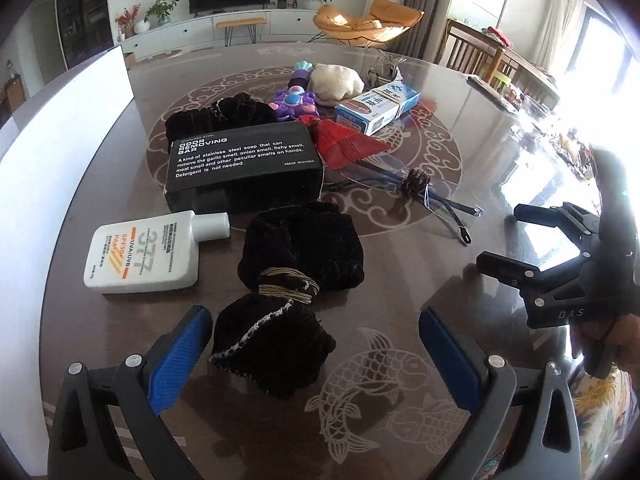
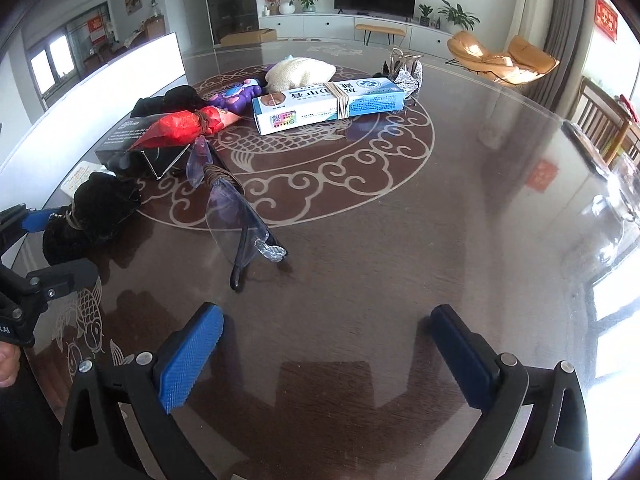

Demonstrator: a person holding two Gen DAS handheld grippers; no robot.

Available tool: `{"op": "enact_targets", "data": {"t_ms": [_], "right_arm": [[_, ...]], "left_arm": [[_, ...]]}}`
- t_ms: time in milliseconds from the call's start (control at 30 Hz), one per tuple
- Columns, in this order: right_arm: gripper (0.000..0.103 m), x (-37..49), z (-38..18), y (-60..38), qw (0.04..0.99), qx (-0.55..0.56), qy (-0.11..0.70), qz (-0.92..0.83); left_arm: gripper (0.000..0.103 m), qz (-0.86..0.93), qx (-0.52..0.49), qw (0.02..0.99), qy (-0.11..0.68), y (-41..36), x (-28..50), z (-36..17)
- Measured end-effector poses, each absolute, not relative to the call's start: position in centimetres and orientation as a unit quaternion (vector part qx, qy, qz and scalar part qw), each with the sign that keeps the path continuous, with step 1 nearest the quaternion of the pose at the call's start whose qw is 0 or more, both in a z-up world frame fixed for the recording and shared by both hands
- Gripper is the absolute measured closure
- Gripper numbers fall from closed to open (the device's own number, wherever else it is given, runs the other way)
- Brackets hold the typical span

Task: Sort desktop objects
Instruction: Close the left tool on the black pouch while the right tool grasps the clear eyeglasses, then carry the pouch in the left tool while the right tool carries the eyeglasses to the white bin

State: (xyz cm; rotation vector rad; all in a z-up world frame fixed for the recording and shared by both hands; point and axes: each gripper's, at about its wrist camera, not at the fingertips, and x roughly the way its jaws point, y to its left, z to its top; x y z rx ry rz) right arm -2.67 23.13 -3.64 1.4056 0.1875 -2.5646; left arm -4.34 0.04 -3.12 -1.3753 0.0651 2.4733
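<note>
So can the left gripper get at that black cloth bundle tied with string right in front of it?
Probably yes. The left gripper is open, and the black cloth bundle lies just ahead between its fingers, nearer the left one. Nothing lies between them; the sunscreen bottle sits off to the side.

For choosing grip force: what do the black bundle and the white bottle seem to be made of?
Black bundle: soft cloth, likely velvet or knit, with a fuzzy matte pile, cinched by tan cord. White bottle: probably rigid plastic, smooth and semi-matte, with printed label text.
</note>
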Motion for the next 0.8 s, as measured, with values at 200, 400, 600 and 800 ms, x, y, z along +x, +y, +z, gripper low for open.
{"op": "enact_targets", "data": {"t_ms": [200,400,600,800], "right_arm": [[0.0,-5.9,-3.5,22.8,0.172,0.513,0.109,-0.834],[0.0,-9.1,-1.3,18.6,0.253,0.489,0.128,-0.825],[0.045,-11.3,-2.6,15.4,0.28,0.5,0.167,-0.803],[0.087,-9.2,-1.1,17.9,0.279,0.502,0.133,-0.807]], "left_arm": [[0.0,0.857,-0.495,0.143,0.003,-0.9,-5.6,-3.5],[0.01,0.85,-0.504,0.126,0.089,2.0,-6.6,-5.3],[0.071,0.856,-0.503,0.11,0.038,0.6,-5.6,-4.8],[0.071,0.864,-0.487,0.126,-0.032,-1.9,-2.3,-2.4]]}}
